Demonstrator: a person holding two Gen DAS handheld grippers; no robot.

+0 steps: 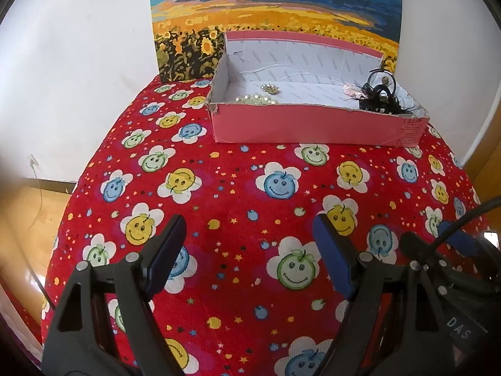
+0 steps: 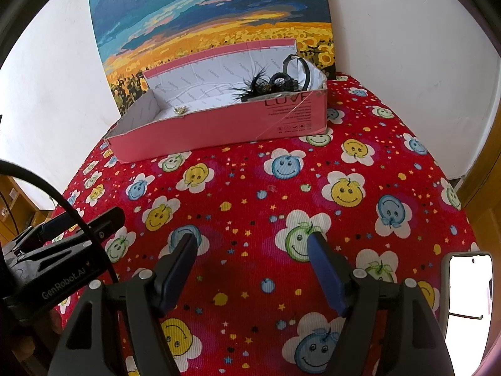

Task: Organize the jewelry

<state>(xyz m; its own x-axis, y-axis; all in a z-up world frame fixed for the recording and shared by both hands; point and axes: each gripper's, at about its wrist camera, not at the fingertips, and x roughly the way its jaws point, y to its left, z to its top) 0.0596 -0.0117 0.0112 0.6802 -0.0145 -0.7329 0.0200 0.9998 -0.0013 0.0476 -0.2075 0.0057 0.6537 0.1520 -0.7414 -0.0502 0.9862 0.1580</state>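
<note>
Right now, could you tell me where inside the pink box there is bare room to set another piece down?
The middle of the pink box is free: bare white lining between the gold pieces at its left end and the black feathered hair accessory at its right end. Both ends are crowded. The red cloth between box and open grippers is also bare.

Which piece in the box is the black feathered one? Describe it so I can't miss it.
Find the pink box against the sunflower painting. The black feathered hairpiece sits at its right end, by the LOVE print. It is the only dark, fluffy item; the left-end pieces are small and gold.
</note>
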